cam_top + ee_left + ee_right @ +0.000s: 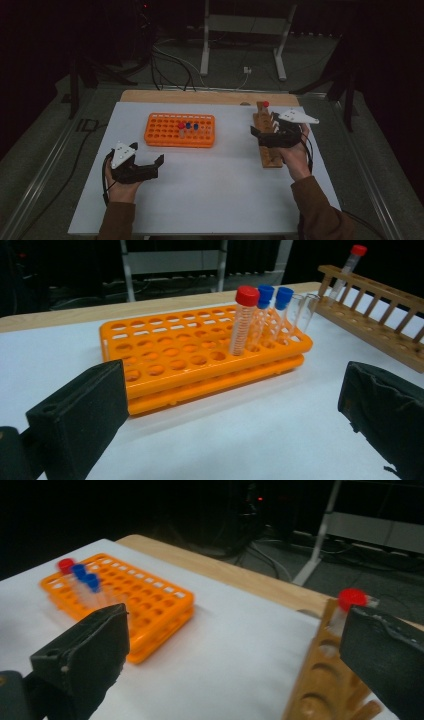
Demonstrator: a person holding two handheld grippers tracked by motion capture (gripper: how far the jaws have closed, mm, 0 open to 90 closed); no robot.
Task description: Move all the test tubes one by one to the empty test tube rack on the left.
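An orange tube rack [180,131] [200,355] [135,600] lies at the middle of the white table top. One red-capped tube [245,320] and two blue-capped tubes [272,302] stand upright in it, with clear uncapped tubes [302,310] beside them. A wooden rack [267,145] [380,325] [325,685] lies at the right, with a red-capped tube [265,105] [350,265] [350,600] at its far end. My left gripper [147,152] [232,430] stands open before the orange rack, nothing between its jaws. My right gripper [264,127] [235,655] is open over the wooden rack, near that tube.
The white sheet [210,190] covers a wooden board whose far edge [200,96] shows behind the racks. Cables and a metal stand [245,30] sit on the floor beyond the table. Metal rails run along both sides.
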